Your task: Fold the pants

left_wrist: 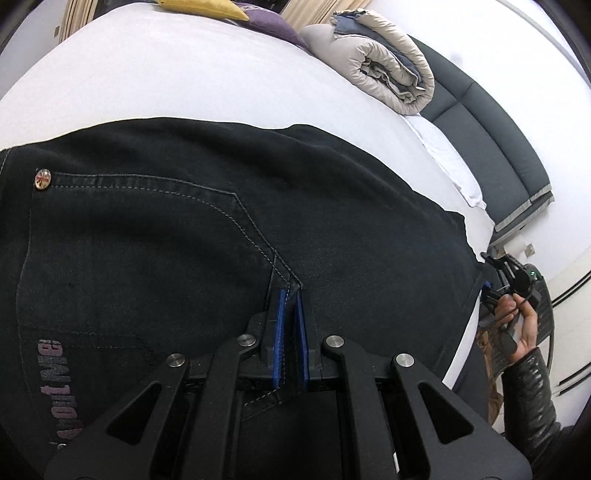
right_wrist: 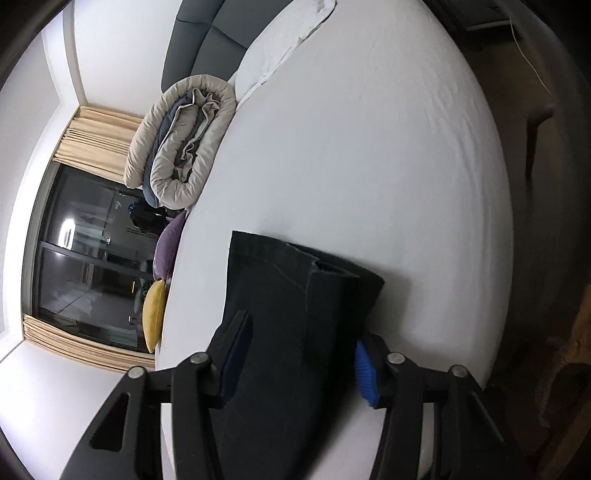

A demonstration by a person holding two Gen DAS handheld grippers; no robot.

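Note:
Black denim pants (left_wrist: 184,229) lie spread on a white bed (left_wrist: 184,74). A back pocket and a metal rivet (left_wrist: 42,180) show in the left wrist view. My left gripper (left_wrist: 291,295) is shut on a fold of the pants at the seam. In the right wrist view the leg end of the pants (right_wrist: 295,295) with its hem lies between the blue pads (right_wrist: 365,369) of my right gripper (right_wrist: 301,354), which is open and wide apart. The right gripper also shows in the left wrist view (left_wrist: 495,273), held by a hand at the pants' right edge.
A rolled beige and blue duvet (left_wrist: 391,70) lies near the dark grey headboard (left_wrist: 491,140). A white pillow (left_wrist: 447,158), a purple cushion (left_wrist: 269,22) and a yellow cushion (left_wrist: 207,7) sit along the bed's far side. A dark window (right_wrist: 88,258) with curtains stands beyond.

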